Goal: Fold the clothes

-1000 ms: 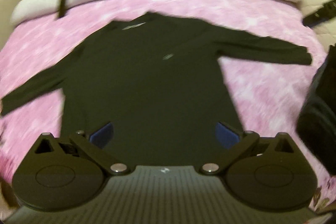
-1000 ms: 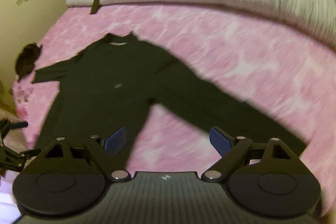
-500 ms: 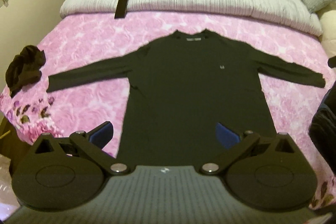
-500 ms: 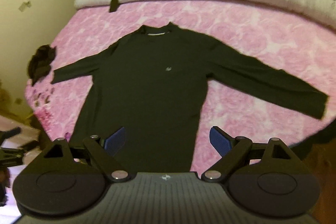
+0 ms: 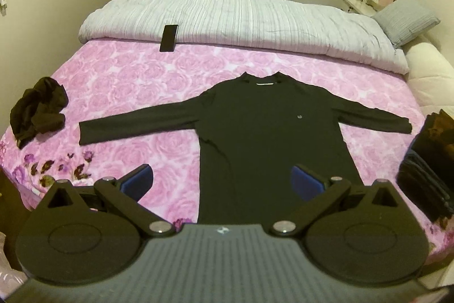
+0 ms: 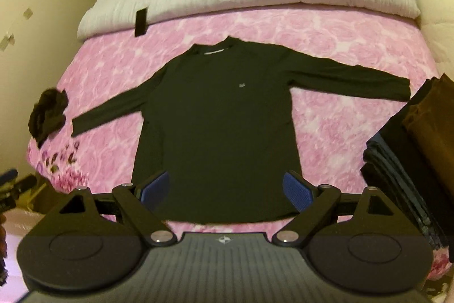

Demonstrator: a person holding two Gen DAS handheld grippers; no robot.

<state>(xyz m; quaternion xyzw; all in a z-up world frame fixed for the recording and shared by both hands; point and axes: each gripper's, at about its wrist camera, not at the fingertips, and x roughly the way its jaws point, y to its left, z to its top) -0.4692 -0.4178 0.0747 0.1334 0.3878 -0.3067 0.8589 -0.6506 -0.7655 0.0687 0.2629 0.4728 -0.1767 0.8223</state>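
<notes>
A black long-sleeved shirt point(image 5: 266, 138) point(image 6: 218, 127) lies flat on the pink floral bedspread point(image 5: 136, 81) point(image 6: 334, 132), collar toward the far side, both sleeves spread out sideways. My left gripper point(image 5: 222, 182) hovers open above the near edge of the bed, by the shirt's lower left side, with nothing between its blue pads. My right gripper point(image 6: 225, 188) is open too, held over the shirt's hem and apart from the cloth.
A crumpled dark garment point(image 5: 37, 111) point(image 6: 48, 112) lies at the bed's left edge. A stack of folded dark clothes point(image 5: 425, 161) point(image 6: 414, 155) sits at the right. A black phone point(image 5: 168, 37) rests against the grey rolled duvet point(image 5: 241, 22). A grey pillow point(image 5: 405, 19) is at the far right.
Both grippers have pulled back and up from the shirt, so the whole garment and bed now show. The shirt stays spread flat. Both stayed open.
</notes>
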